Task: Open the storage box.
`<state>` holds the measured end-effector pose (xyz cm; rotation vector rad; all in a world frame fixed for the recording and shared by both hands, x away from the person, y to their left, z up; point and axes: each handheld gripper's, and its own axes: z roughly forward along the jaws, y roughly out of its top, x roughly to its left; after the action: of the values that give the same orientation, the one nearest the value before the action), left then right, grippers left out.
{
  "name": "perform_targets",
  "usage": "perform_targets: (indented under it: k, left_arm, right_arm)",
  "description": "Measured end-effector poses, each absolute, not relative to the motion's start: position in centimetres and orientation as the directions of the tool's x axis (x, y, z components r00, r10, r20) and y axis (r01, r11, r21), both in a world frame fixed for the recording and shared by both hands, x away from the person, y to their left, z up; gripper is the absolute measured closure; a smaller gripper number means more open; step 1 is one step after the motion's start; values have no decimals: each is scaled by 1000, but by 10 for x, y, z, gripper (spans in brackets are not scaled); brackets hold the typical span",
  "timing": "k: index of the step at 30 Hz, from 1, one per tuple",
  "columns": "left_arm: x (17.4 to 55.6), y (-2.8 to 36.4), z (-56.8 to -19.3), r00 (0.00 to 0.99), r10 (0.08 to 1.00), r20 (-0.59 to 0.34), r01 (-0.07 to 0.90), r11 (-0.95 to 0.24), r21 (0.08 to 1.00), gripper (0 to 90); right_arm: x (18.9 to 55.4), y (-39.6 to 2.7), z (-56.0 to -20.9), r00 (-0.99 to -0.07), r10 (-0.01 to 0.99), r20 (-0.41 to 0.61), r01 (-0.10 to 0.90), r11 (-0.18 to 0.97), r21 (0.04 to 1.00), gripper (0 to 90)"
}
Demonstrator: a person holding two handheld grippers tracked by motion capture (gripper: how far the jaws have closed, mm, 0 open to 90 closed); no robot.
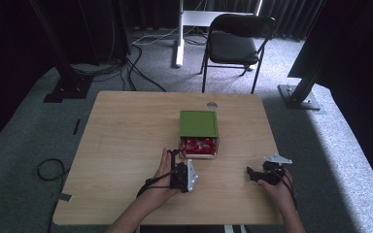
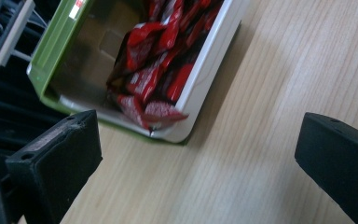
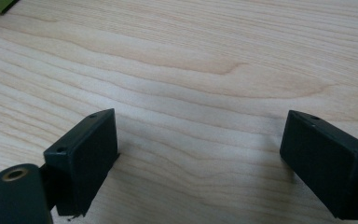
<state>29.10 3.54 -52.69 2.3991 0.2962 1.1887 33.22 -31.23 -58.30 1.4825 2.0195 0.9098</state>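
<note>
Box point(image 2: 135, 70) top cut off

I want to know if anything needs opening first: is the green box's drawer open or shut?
Open: the white drawer sticks out of the green box, showing red packets.

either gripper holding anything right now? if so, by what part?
Nothing is held. The left gripper is open, short of the green box of red packets. The right gripper is open over bare table.

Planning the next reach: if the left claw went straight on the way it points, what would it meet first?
Probably the white tray of red wrappers sliding out of the green box. The left claw is open, with bare table before it; depth is unclear.
</note>
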Motion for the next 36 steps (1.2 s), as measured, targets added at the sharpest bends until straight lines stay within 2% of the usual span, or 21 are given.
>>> perform_targets:
  k: [6, 13, 22, 24, 30, 36]
  left_arm:
    - [292, 24, -529, 594, 308, 743, -51, -908, 417, 14]
    - [292, 11, -532, 528, 162, 834, -142, -951, 274, 60]
    - [290, 0, -542, 547, 89, 832, -209, -948, 239, 159]
    - [290, -1, -544, 553, 72, 830, -218, -949, 228, 226]
    - [296, -2, -547, 547, 54, 836, -223, -952, 207, 331]
    - [303, -4, -552, 542, 39, 839, -213, -960, 182, 351]
  right_arm:
    - [332, -312, -583, -303, 953, 12, 640, 194, 743, 106]
    - [332, -312, -583, -303, 953, 12, 640, 194, 743, 106]
    - [332, -312, -583, -304, 953, 12, 640, 195, 744, 106]
    - [332, -312, -583, -304, 953, 12, 640, 194, 743, 106]
    - [332, -312, -583, -304, 953, 12, 640, 194, 744, 106]
    - [332, -312, -583, -304, 953, 12, 640, 194, 744, 106]
